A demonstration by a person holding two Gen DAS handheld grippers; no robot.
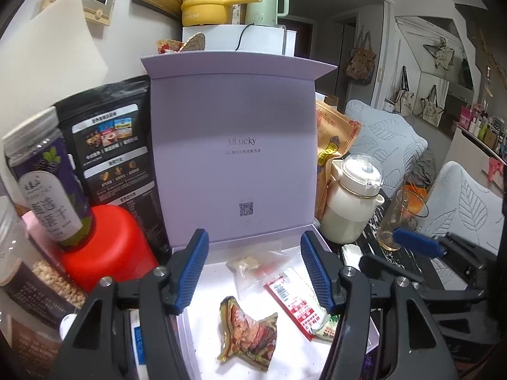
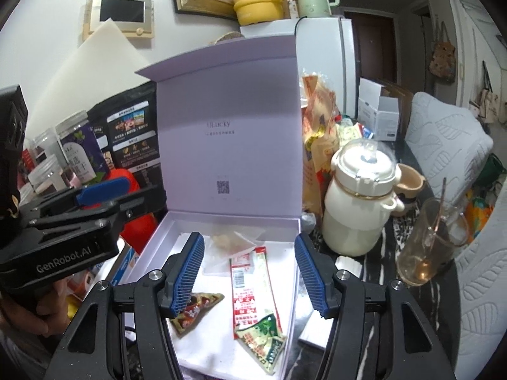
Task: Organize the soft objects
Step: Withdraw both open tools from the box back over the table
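A lavender box stands open with its lid upright. On its white floor lie a brown triangular snack packet, a red and white sachet, a green packet and a clear bag. My left gripper hovers over the box, open, with nothing touching its pads. My right gripper also hangs open above the sachet and holds nothing. In the right wrist view the left gripper's blue finger shows at the left of the box.
Left of the box stand a red container, a purple-labelled jar and a black pouch. To its right are an orange bag, a white bottle and a glass cup with a spoon.
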